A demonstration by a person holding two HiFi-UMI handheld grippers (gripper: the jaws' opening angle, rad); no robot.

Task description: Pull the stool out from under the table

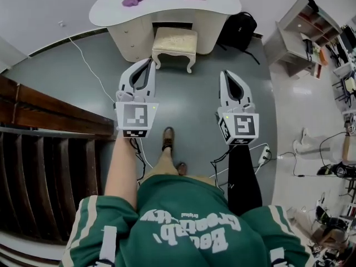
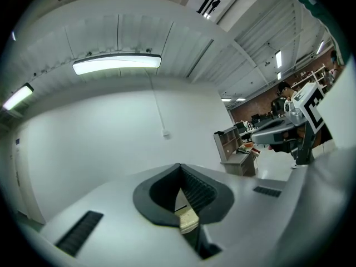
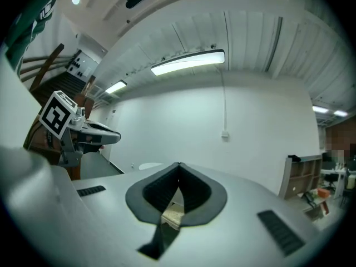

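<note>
stool sits half tucked under the white table, well ahead of both tongs. left gripper and right gripper are closed, empty; best to open them, clamp the seat's front edge evenly, then pull straight back.

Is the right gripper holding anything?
No, the right gripper has its jaws shut together in its own view, with nothing between them.

Left gripper, fingers together; sliver of stool behind them; right gripper far right.
</note>
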